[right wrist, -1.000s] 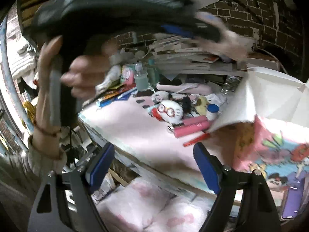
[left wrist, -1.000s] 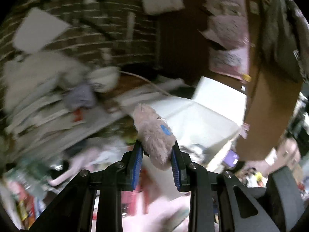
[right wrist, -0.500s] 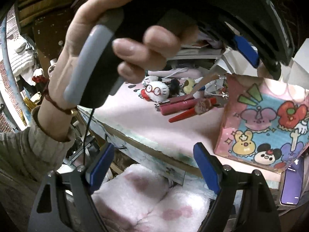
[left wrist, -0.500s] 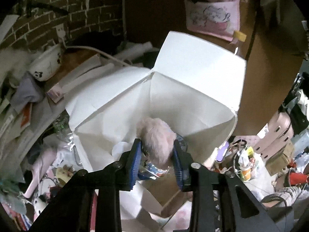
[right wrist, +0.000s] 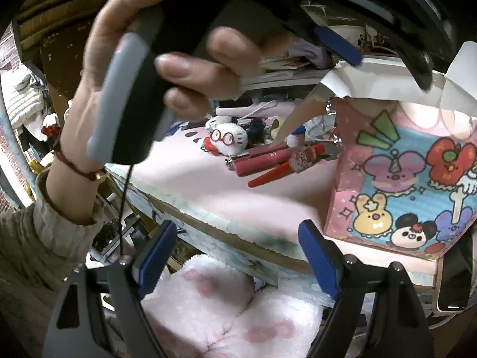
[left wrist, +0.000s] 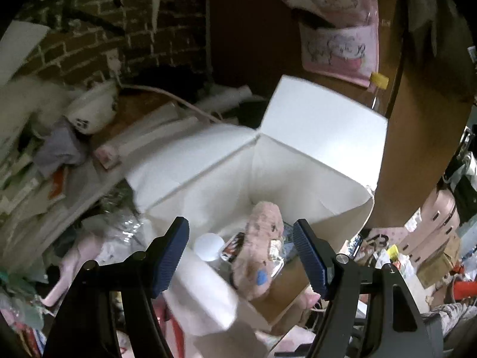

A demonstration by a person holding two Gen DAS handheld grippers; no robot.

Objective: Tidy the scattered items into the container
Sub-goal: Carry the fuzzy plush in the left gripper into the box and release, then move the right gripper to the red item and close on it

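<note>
My left gripper [left wrist: 240,229] hangs over the open white box [left wrist: 298,161], its jaws opening. The pink plush toy [left wrist: 262,238] lies loose inside the box among other small items, free of both pads. In the right wrist view a person's hand [right wrist: 98,95] holds that gripper's handle above the box's cartoon-printed side [right wrist: 402,185]. My right gripper [right wrist: 237,232] is open and empty, low in front of the table edge. On the pink tabletop [right wrist: 208,191] lie a white plush with red glasses [right wrist: 228,140], pink tubes [right wrist: 265,161] and a red pen [right wrist: 268,176].
A white bowl [left wrist: 92,110], stacked papers [left wrist: 26,185] and a cable lie against the brick wall left of the box. A brown board [left wrist: 417,125] stands to its right. A phone [right wrist: 453,280] rests by the box, and a fluffy pink cushion [right wrist: 223,298] sits below the table.
The left gripper carried the pink plush over the white box, then opened, and the plush dropped inside. The right gripper stayed open and shifted a little toward the box.
</note>
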